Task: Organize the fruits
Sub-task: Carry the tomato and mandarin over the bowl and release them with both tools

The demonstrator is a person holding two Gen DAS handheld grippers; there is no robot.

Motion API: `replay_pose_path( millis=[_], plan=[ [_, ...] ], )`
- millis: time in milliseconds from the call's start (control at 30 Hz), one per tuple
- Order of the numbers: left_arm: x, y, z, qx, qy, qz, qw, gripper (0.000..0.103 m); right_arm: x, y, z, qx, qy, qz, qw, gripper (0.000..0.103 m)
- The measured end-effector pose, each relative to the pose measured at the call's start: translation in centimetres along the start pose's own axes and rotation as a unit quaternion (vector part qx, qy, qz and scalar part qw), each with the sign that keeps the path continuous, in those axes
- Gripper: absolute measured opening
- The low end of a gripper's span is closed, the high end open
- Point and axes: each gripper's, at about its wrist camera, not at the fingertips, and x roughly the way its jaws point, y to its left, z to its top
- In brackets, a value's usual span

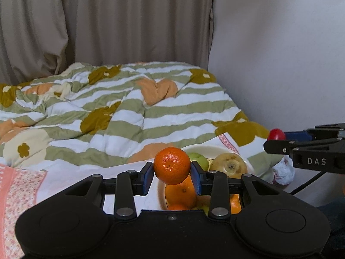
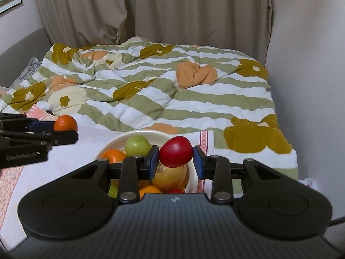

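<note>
My left gripper (image 1: 172,176) is shut on an orange mandarin (image 1: 172,165), held above a cream bowl (image 1: 202,149). In the bowl lie a green fruit (image 1: 198,158), a yellow pear-like fruit (image 1: 229,165) and more oranges (image 1: 181,194). My right gripper (image 2: 175,159) is shut on a small red fruit (image 2: 176,154) above the same bowl (image 2: 146,132), over a green fruit (image 2: 138,145), an orange (image 2: 113,155) and a yellow fruit (image 2: 170,177). Each gripper shows in the other view: the right one (image 1: 278,138) with its red fruit (image 1: 276,134), the left one (image 2: 62,129) with its mandarin (image 2: 65,123).
The bowl sits on a white and pink cloth (image 2: 71,153) on a bed with a striped flowered quilt (image 2: 151,90). A beige curtain (image 1: 107,21) hangs behind. A white wall (image 1: 280,54) closes the right side, with a crumpled plastic bag (image 1: 283,171) by it.
</note>
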Motion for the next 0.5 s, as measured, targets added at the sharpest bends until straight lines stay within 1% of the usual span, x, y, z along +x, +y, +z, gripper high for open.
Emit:
replay_pose_path(
  millis=[267, 500],
  plan=[
    [6.1, 0.9, 0.9, 0.006, 0.046, -0.016, 0.9988, 0.041, 5.0, -0.3, 1.3, 0.012, 0.024, 0.007, 1.0, 0.05],
    [8.9, 1.4, 0.8, 0.013, 0.076, -0.03, 0.9966, 0.041, 8.0, 0.0, 1.8, 0.017, 0.043, 0.01, 0.999, 0.05]
  ],
)
